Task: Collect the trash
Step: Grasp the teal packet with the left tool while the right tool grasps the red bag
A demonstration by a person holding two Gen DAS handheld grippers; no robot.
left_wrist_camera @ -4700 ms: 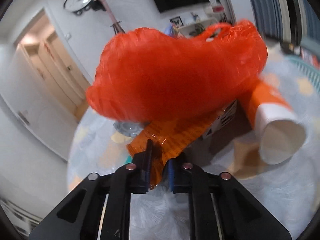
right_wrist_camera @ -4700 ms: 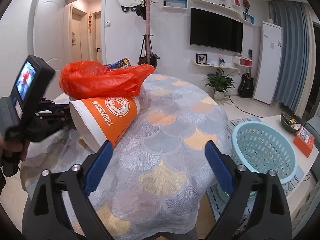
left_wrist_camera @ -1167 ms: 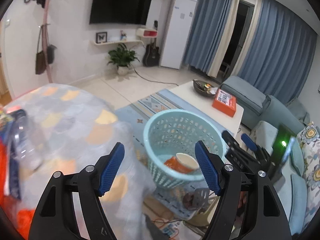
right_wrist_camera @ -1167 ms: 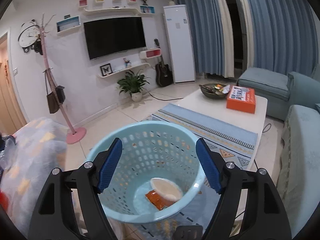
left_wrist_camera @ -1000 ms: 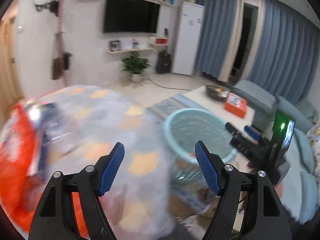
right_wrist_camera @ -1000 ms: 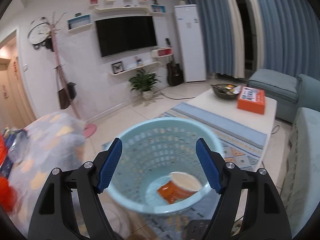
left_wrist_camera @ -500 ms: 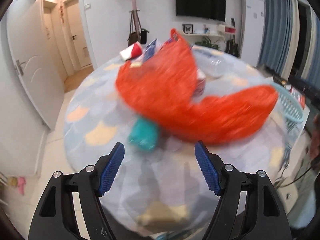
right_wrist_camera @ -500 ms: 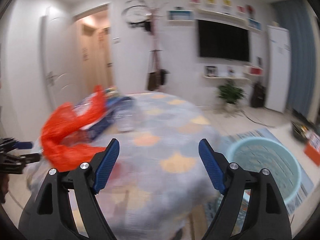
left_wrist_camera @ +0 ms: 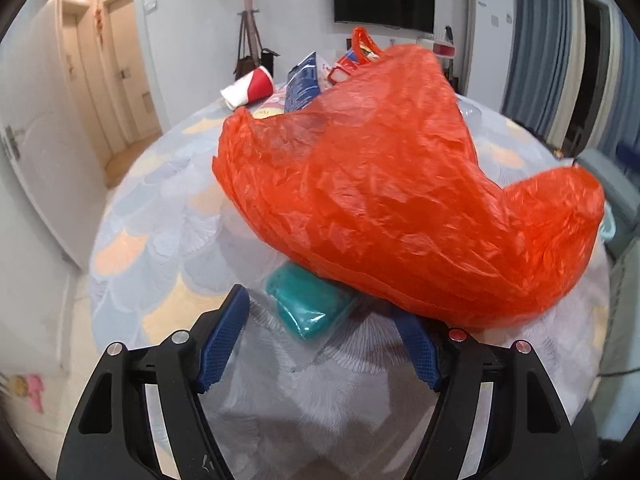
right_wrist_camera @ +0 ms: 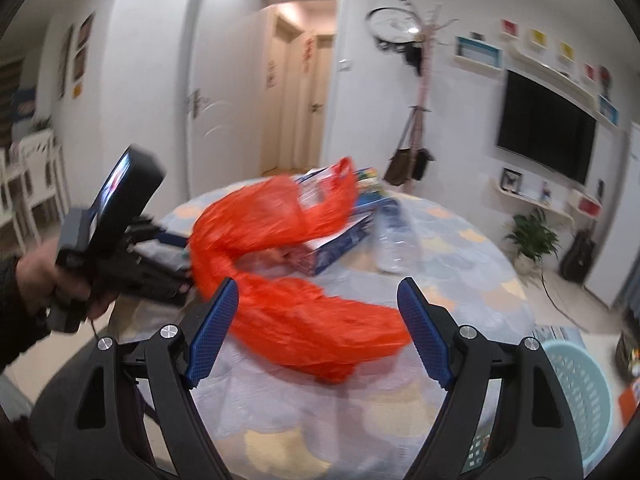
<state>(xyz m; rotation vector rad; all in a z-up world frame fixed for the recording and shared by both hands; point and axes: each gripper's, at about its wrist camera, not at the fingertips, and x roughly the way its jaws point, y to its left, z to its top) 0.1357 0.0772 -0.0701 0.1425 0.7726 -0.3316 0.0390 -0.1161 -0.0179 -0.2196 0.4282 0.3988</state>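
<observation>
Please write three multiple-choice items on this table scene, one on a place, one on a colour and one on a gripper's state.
1. Where does the teal plastic packet lie?
A. partly under the crumpled orange plastic bag
B. in the pale blue laundry basket
C. on the floor

2. What colour is the tipped paper cup at the table's far edge?
A. green
B. red and white
C. black

3. How does the left gripper stand?
A. shut on the bag
B. shut on the packet
C. open

Answers: 1 A, the bag overlaps its far end. 2 B, red body, white rim. 3 C, both pads stand clear.
</observation>
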